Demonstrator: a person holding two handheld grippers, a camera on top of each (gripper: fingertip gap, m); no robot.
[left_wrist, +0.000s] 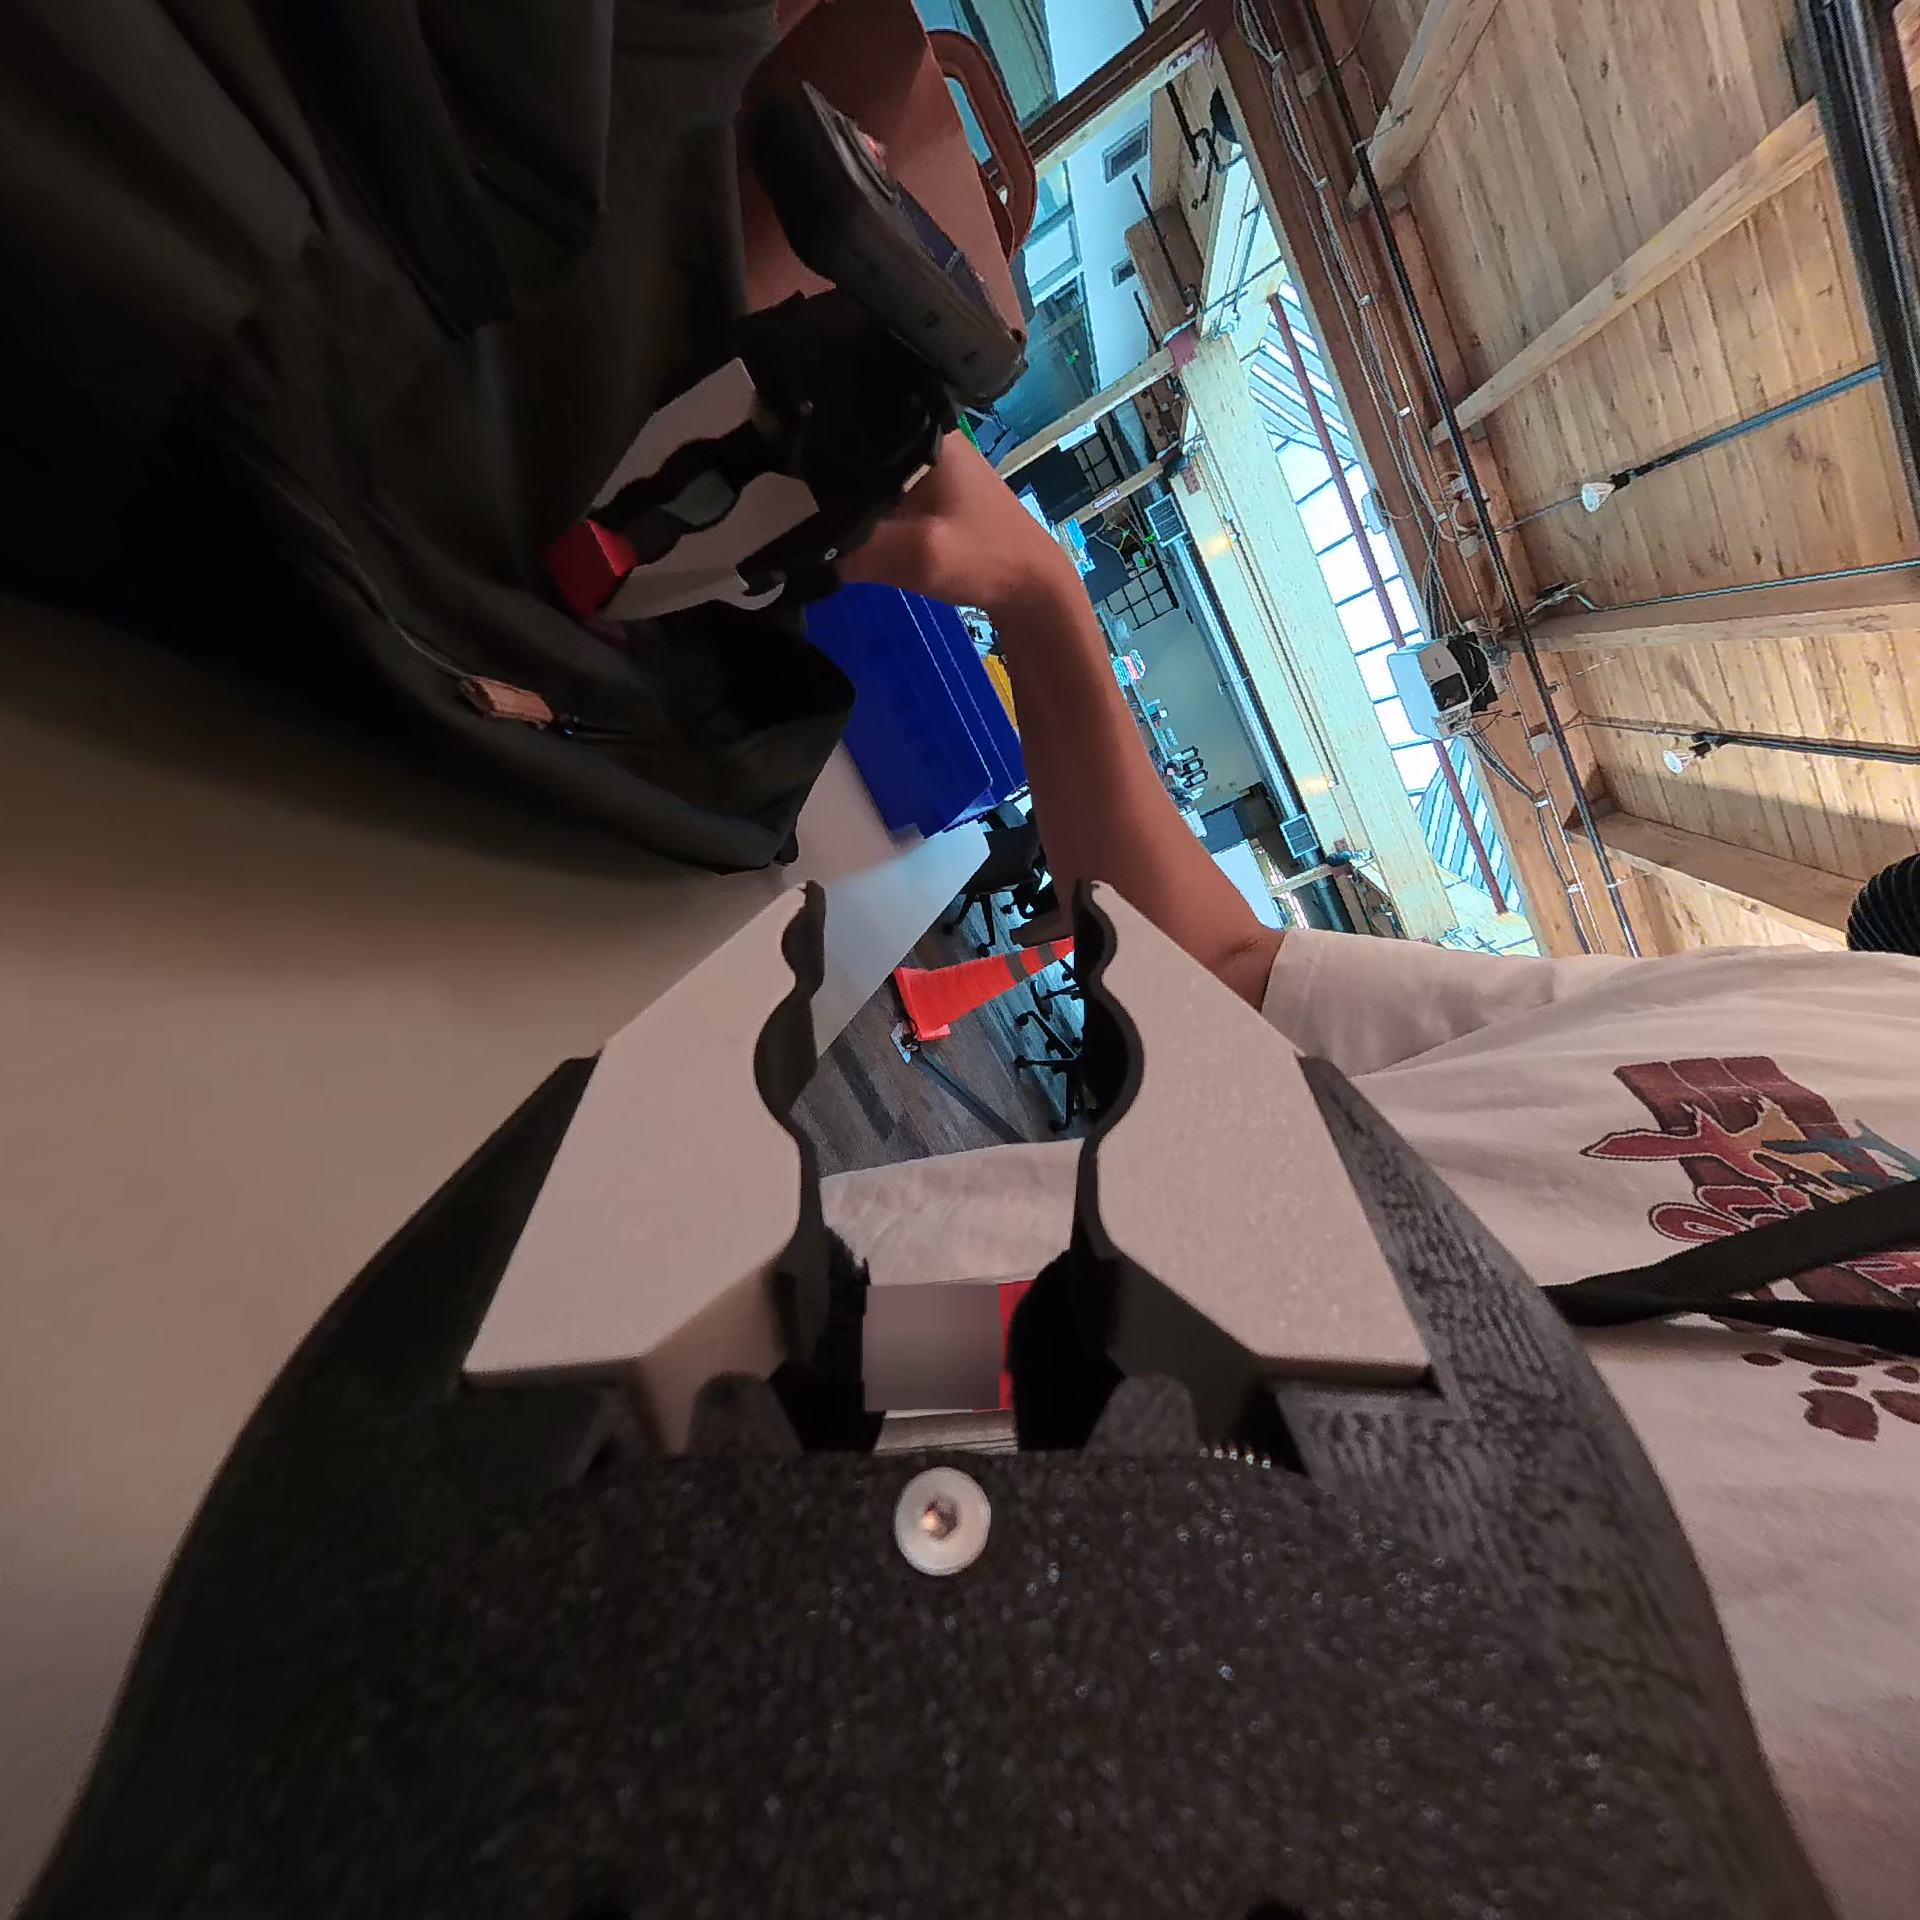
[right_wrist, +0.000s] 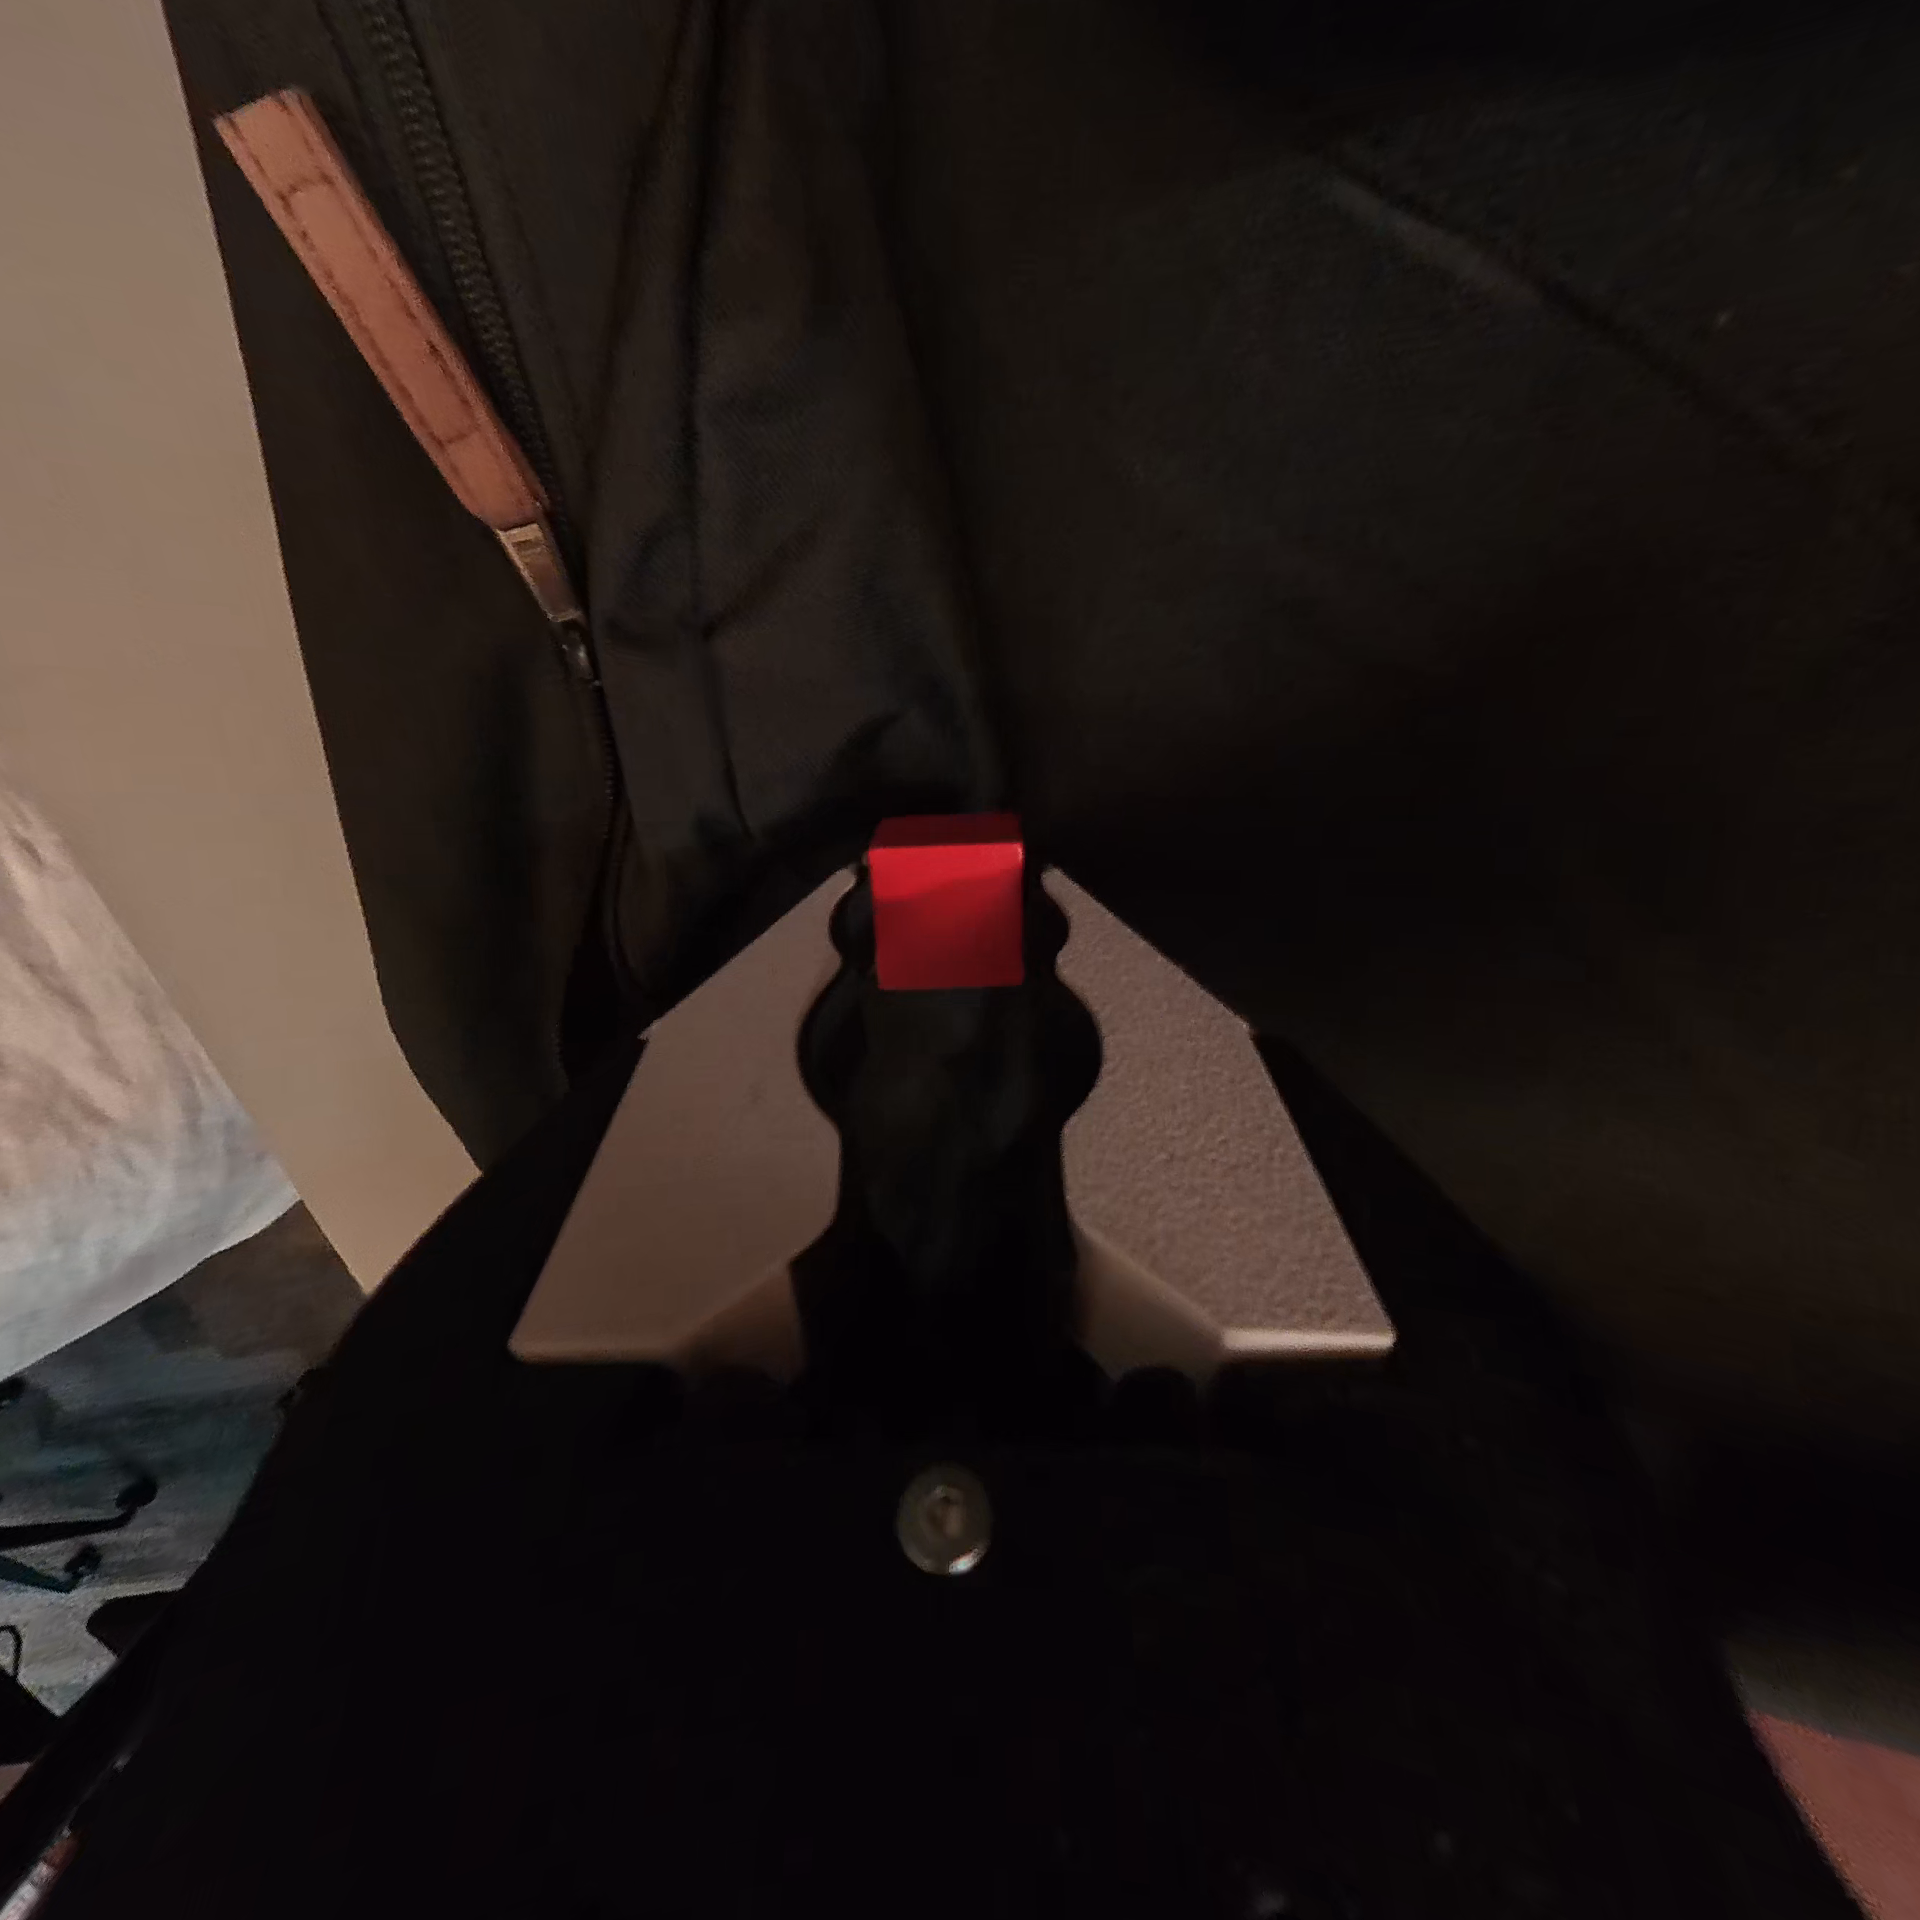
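My right gripper (right_wrist: 948, 883) is shut on a small red cube (right_wrist: 945, 914), pinched at the fingertips. It is held right up against a black fabric bag (right_wrist: 1247, 520) with a zipper (right_wrist: 468, 312) and a brown leather pull tab (right_wrist: 395, 322). In the left wrist view the right gripper (left_wrist: 613, 577) with the red cube (left_wrist: 594, 561) shows at the bag (left_wrist: 364, 416), which lies on a white table (left_wrist: 208, 1039). My left gripper (left_wrist: 951, 904) is open and empty, off the table's edge, away from the bag.
A person's bare arm (left_wrist: 1091, 727) and white printed T-shirt (left_wrist: 1558, 1143) are at the right. A blue bin (left_wrist: 925, 707) stands behind the bag. An orange cone (left_wrist: 977, 987) and office chairs (left_wrist: 1049, 1039) are on the floor beyond.
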